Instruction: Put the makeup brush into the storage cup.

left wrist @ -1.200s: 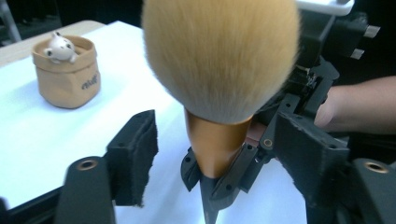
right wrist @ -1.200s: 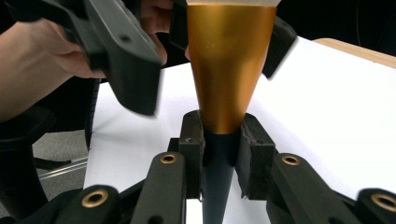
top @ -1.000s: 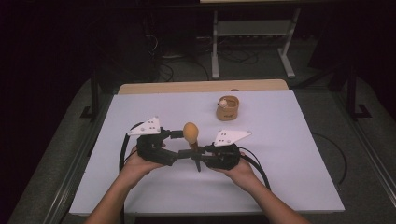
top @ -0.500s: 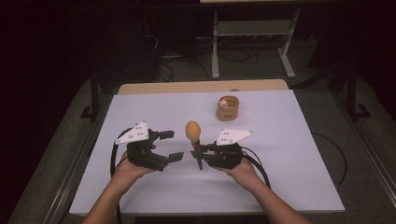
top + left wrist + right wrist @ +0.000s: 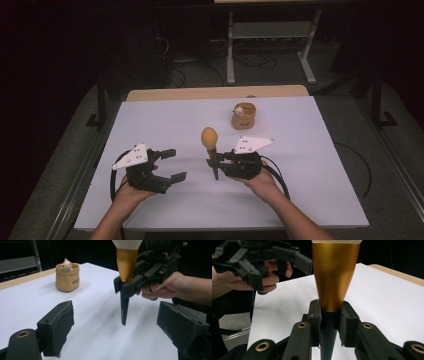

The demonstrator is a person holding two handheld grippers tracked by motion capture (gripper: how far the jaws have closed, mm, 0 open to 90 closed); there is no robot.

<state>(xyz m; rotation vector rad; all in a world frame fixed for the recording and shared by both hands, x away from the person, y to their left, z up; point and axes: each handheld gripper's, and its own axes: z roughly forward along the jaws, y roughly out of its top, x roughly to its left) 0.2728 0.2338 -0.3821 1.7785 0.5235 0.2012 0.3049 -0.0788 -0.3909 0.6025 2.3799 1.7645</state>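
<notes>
A makeup brush (image 5: 209,136) with a rounded orange-tan head, a gold cone ferrule (image 5: 335,272) and a black handle (image 5: 123,311) stands upright, handle tip down, just above the white table (image 5: 310,180). My right gripper (image 5: 214,161) is shut on the handle right below the ferrule; in the right gripper view (image 5: 329,315) both pads press on it. My left gripper (image 5: 173,164) sits to the brush's left, apart from it. Its jaws have just been opening and stand wide in the left gripper view (image 5: 117,317), with nothing between them.
A small tan pouch (image 5: 243,116) with a white figure in its mouth stands at the back right of centre, also in the left gripper view (image 5: 67,277). A wooden strip (image 5: 215,93) runs along the table's far edge. Beyond it are a dark floor and a metal stand (image 5: 270,35).
My left gripper has drawn away from the brush, moving left and down toward the near edge, with its jaws spread wider. The right gripper and the brush have stayed put.
</notes>
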